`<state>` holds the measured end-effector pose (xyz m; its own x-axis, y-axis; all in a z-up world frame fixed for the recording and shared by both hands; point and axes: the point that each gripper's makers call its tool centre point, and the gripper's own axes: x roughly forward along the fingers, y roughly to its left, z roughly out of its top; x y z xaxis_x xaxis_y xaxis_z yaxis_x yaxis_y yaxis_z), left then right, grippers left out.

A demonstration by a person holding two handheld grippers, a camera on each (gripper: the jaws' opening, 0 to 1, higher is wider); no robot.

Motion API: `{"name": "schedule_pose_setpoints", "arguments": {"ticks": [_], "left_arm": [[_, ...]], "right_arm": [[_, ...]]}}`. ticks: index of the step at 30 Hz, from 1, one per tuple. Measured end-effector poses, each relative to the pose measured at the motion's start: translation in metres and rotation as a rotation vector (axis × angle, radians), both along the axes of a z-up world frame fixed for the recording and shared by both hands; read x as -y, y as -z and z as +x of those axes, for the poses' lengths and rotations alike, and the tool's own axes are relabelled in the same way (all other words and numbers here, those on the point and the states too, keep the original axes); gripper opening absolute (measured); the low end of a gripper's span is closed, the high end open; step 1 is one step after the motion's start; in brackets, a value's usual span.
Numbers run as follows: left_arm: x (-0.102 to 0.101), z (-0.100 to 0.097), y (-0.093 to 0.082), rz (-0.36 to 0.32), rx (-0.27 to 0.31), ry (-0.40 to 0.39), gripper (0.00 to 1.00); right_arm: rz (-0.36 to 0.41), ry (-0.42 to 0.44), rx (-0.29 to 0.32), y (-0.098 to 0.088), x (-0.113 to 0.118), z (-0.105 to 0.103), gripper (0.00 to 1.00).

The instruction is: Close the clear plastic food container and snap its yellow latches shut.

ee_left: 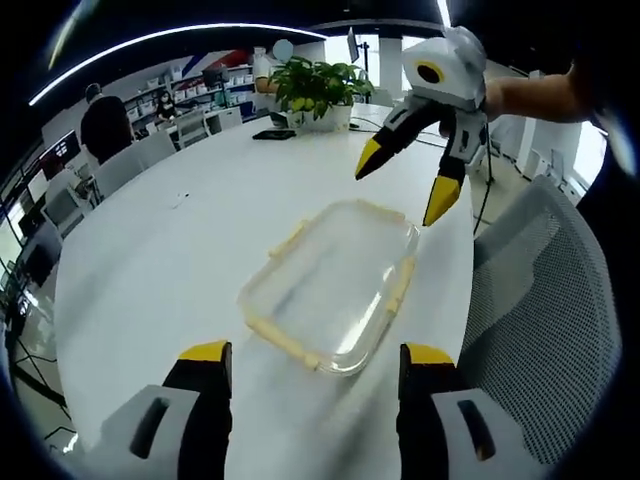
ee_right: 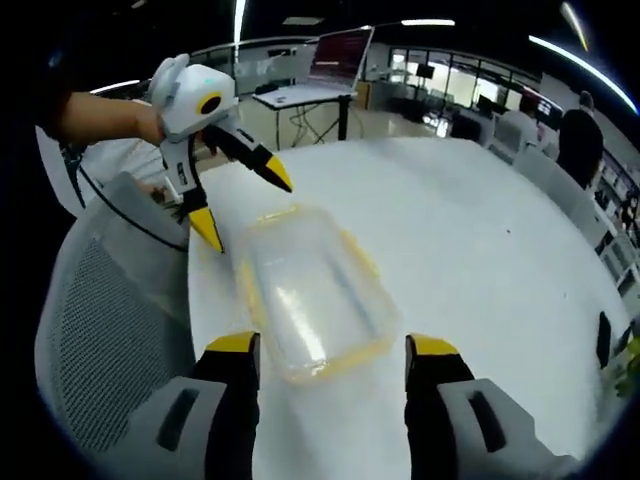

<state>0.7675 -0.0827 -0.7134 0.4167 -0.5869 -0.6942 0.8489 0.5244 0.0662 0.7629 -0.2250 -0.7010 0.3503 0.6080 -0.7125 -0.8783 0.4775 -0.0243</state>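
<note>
A clear plastic food container with yellow latches lies on the white table, its lid resting on top. My left gripper stands open just short of its near end, nothing between the jaws. My right gripper hovers open over the container's far end, held by a hand. In the right gripper view the container lies just beyond my open right gripper, with the left gripper open above its far end. Whether any latch is snapped down, I cannot tell.
A grey mesh chair stands at the table's edge beside the container, seen too in the right gripper view as the chair. A potted plant and a dark flat object sit at the table's far side. People sit at desks beyond.
</note>
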Motion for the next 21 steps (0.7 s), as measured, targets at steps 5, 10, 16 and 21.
{"name": "schedule_pose_setpoints", "arguments": {"ticks": [5,10,16,21], "left_arm": [[0.003,0.000,0.002,-0.008,0.001,-0.007,0.59],[0.004,0.000,0.004,-0.009,0.002,-0.011,0.57],[0.005,0.002,0.009,-0.005,-0.002,-0.014,0.52],[0.009,0.004,0.011,0.001,-0.004,-0.002,0.49]], "right_arm": [[0.010,0.037,0.008,0.006,0.001,-0.004,0.53],[0.011,0.066,0.008,0.013,0.004,-0.007,0.52],[0.012,0.093,0.002,0.020,0.005,-0.008,0.49],[0.022,0.093,-0.002,0.022,0.000,-0.007,0.48]]}}
